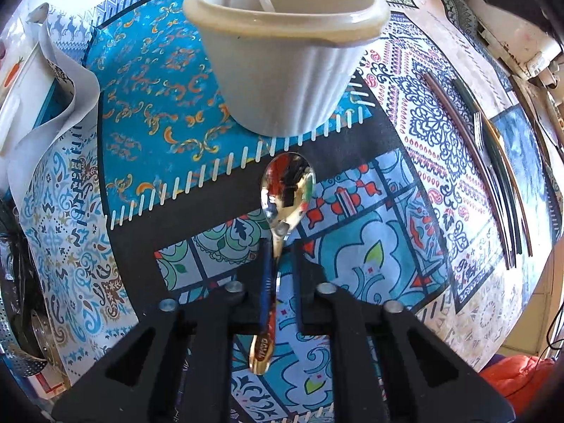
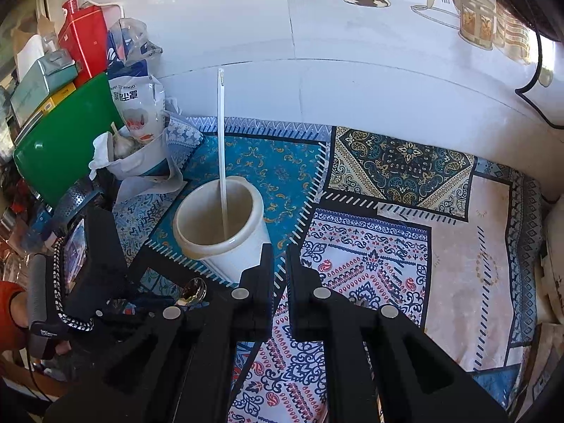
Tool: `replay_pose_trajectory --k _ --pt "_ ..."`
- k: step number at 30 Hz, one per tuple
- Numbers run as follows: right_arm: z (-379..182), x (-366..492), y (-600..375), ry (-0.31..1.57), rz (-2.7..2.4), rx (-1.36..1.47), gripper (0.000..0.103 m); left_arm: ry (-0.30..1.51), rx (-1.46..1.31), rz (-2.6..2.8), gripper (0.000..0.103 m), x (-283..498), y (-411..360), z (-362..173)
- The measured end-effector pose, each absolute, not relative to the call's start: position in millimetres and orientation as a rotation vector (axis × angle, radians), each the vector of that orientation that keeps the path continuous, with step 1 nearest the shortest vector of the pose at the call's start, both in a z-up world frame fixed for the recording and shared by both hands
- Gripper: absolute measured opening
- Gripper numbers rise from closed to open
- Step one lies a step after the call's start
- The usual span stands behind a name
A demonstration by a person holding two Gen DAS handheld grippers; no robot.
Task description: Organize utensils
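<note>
Left jaws (image 1: 280,246) clamped tight on the spoon (image 1: 278,232), gripping the neck just below the bowl, handle trailing back between the arms. Spoon is off the desk (image 1: 416,105), bowl end forward, just short of the cup (image 1: 282,53). Right jaws (image 2: 279,253) pinched nearly together, nothing in them

Risks, my read:
- grip is on a thin shiny neck, so the spoon can pivot or slip in the pads if the hand tilts or bumps anything
- cup rim is close ahead; coming in too low means the spoon bowl hits the wall and shoves or tips the cup, which looks light
- white stick (image 2: 221,148) already stands in the cup; dropping the spoon onto it could knock it out or jam
- releasing before the spoon is over the opening drops it back on the desk

Fork (image 1: 477,130) and chopsticks (image 1: 469,169) lie on the desk to the right, well apart from the cup, untouched

Pose: left hand points steeply down at the desk, just in front of the cup. Right hand angled down less steeply, idle, beside the cup on its right; a hand (image 2: 21,310) in an orange sleeve holds the left rig at the left edge of the right view
</note>
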State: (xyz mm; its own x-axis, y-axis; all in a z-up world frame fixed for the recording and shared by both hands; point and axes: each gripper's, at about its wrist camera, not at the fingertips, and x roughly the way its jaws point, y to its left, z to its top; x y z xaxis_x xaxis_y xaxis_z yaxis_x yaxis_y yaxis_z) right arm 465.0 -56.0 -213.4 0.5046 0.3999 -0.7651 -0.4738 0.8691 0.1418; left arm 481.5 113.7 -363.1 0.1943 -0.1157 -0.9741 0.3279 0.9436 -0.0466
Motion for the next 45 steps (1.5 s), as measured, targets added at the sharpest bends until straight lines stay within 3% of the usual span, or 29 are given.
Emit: replay_pose_trajectory --k 12,21,23,27,35,40,43,45 --pt "-213.5 462.4 -60.9 0.9 0.519 -0.098 0.006 1.278 0.128 -0.269 0.003 453.6 133.1 -361.3" --pt "-219.2 456.7 -62.0 0.919 0.522 -0.103 0.006 1.139 0.037 -0.235 0.003 418.6 150.3 -311.5" --pt "-222.9 454.7 -65.4 0.932 0.513 -0.11 0.007 1.109 0.014 -0.235 0.002 416.2 151.7 -299.2" --pt "-229.9 450.1 -78.9 0.962 0.487 -0.101 0.022 1.045 -0.01 -0.235 0.002 414.9 154.4 -276.0" --pt "-236.8 442.7 -118.5 0.998 0.392 -0.078 0.022 0.938 -0.006 -0.25 0.0 426.5 150.2 -238.5" --pt "-243.6 437.7 -147.0 1.026 0.319 -0.048 0.022 0.961 0.035 -0.254 0.0 438.5 143.6 -244.4" --pt "-249.5 432.7 -163.0 1.053 0.287 -0.038 0.022 1.008 0.096 -0.278 0.003 437.4 131.8 -261.4" --pt "-255.2 428.4 -172.0 1.081 0.275 -0.037 0.023 1.052 0.149 -0.316 0.016 433.8 119.5 -277.3"
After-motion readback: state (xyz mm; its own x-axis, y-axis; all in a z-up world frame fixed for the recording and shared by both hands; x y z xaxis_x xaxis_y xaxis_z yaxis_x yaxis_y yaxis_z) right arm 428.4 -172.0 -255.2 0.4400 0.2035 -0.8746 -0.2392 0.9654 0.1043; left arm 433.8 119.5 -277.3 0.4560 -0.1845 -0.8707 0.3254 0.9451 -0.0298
